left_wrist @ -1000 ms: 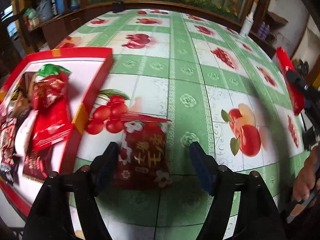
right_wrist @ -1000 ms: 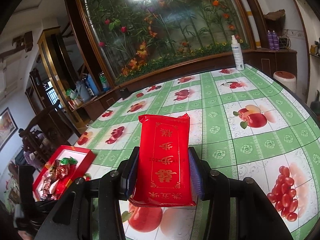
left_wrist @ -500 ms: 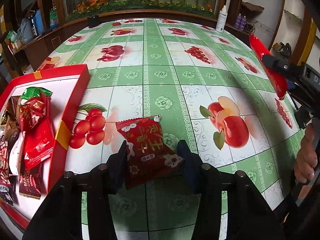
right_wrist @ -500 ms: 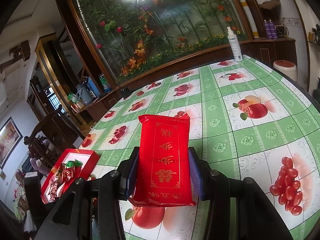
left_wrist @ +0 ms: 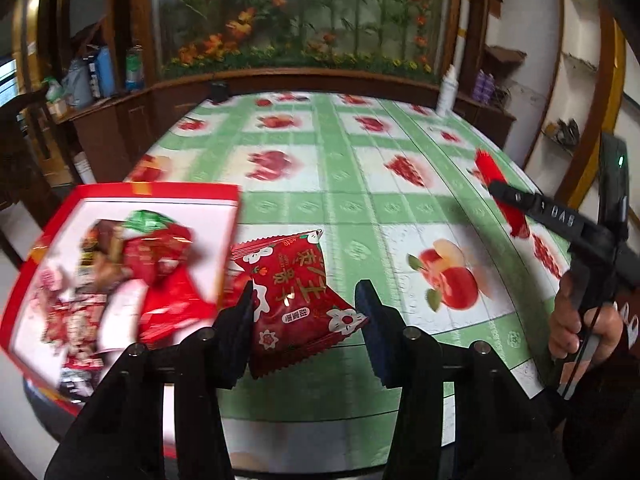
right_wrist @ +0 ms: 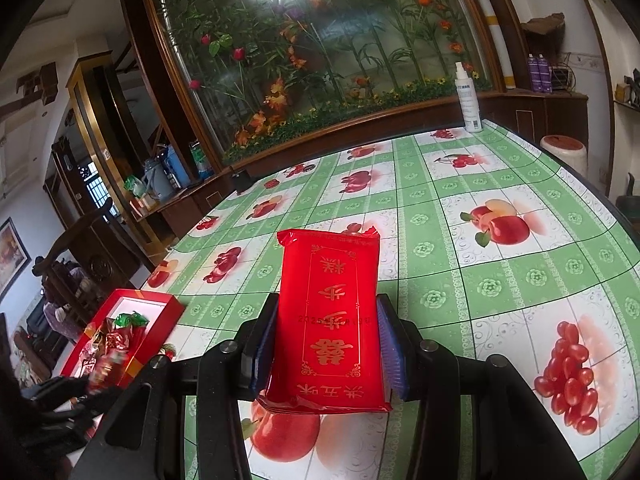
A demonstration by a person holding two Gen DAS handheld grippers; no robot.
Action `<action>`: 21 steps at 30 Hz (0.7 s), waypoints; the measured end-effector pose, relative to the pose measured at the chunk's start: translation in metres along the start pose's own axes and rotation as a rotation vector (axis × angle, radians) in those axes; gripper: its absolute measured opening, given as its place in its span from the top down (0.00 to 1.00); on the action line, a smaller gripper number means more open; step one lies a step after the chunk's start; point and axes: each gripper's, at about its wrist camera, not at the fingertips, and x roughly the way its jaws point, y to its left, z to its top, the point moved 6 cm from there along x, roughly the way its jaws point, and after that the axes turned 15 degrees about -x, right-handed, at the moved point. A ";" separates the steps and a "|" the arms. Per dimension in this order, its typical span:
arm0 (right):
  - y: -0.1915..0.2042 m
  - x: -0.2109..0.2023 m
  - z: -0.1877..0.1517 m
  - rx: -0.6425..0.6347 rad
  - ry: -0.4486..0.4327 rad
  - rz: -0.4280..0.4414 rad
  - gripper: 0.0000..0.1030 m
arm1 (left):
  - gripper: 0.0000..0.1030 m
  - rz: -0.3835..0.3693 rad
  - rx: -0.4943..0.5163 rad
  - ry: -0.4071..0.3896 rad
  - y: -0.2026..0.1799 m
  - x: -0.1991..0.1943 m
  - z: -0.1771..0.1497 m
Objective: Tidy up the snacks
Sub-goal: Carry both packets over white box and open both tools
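My left gripper (left_wrist: 304,300) is shut on a dark red snack packet (left_wrist: 298,276) with gold characters, and holds it tilted above the tablecloth, just right of the red box. The red box (left_wrist: 160,191) has a white inside and holds several wrapped snacks (left_wrist: 160,256). My right gripper (right_wrist: 328,312) is shut on a flat bright red packet (right_wrist: 330,280) with gold print, held up over the table. In the left wrist view that bright red packet (left_wrist: 490,172) shows edge-on at the right, with a person's hand (left_wrist: 580,328) below it. The red box (right_wrist: 160,300) lies at the lower left of the right wrist view.
The round table wears a green and white fruit-print cloth (right_wrist: 500,280). A white spray bottle (right_wrist: 468,100) stands at its far edge. A wooden cabinet with a flower display (right_wrist: 320,60) runs behind, and a red-topped stool (right_wrist: 564,152) stands beyond the right edge.
The left gripper's jaws closed on the dark red packet lying on the cloth, then lifted it and carried it left toward the red box. The right gripper kept still with its packet.
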 end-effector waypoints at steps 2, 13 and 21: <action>0.006 0.003 0.000 0.000 0.006 0.005 0.54 | 0.55 0.016 -0.022 -0.030 0.016 -0.010 0.004; 0.087 0.025 0.004 -0.083 -0.008 0.098 0.54 | 0.55 0.161 -0.122 -0.143 0.105 -0.034 0.020; 0.176 0.061 0.012 -0.157 0.028 0.227 0.55 | 0.55 0.208 -0.153 -0.156 0.142 -0.032 0.027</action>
